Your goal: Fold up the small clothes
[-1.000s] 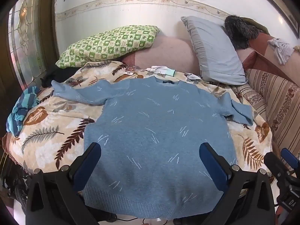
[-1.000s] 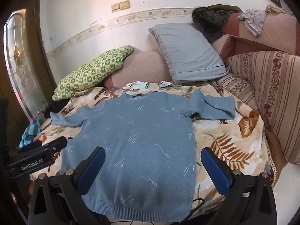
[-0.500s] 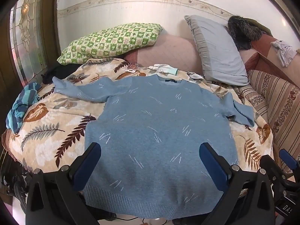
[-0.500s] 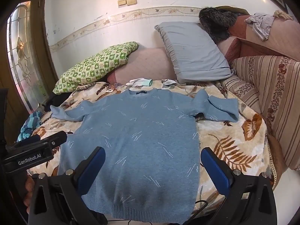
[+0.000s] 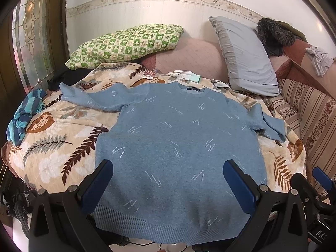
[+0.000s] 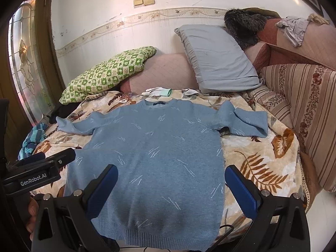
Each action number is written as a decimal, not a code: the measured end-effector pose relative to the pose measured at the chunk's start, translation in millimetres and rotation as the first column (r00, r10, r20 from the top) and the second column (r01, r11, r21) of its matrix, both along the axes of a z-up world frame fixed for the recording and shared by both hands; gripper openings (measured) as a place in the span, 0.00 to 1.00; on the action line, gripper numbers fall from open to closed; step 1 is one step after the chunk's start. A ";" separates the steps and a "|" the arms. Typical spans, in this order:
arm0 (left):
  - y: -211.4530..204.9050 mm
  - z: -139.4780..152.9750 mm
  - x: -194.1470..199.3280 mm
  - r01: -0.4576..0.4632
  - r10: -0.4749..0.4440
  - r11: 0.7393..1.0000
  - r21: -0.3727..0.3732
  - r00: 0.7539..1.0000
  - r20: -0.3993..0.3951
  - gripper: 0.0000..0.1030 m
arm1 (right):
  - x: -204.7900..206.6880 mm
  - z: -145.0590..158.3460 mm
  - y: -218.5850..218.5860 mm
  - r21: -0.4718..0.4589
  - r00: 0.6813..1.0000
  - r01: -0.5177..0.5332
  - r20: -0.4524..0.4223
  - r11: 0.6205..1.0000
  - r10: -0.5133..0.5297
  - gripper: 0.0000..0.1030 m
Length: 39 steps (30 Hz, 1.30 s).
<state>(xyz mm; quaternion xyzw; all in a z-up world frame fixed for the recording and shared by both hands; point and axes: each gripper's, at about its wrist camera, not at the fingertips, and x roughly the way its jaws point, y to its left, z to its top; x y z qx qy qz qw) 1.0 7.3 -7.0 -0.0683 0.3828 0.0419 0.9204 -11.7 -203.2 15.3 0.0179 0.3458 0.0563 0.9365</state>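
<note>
A light blue knitted sweater point(image 5: 174, 147) point(image 6: 155, 157) with pale dash marks lies flat, face up, on a leaf-print bedspread point(image 5: 52, 147) point(image 6: 262, 159). Its collar points to the wall and its hem hangs over the near edge. The left sleeve point(image 5: 92, 99) is spread out; the right sleeve point(image 6: 247, 121) is partly folded over. My left gripper point(image 5: 168, 180) hovers open above the hem, with nothing between its blue pads. My right gripper point(image 6: 171, 185) is also open and empty, over the lower half of the sweater. The left gripper's body point(image 6: 35, 174) shows at the left of the right wrist view.
A green checked pillow point(image 5: 126, 42) and a grey pillow point(image 5: 243, 56) lean on the wall behind. White gloves point(image 5: 184, 76) lie past the collar. A striped blue cloth point(image 5: 25, 113) sits at the left edge. A striped sofa back point(image 6: 300, 105) borders the right.
Both grippers have risen slightly and tilted, so the sweater sits lower and larger in both views. The sweater itself has not moved.
</note>
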 end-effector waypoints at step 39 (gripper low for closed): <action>9.4 0.6 -4.7 -0.018 0.018 1.000 -0.024 1.000 -0.003 1.00 | -0.9 -3.2 4.4 -0.015 1.000 0.004 -0.004 1.000 -0.004 1.00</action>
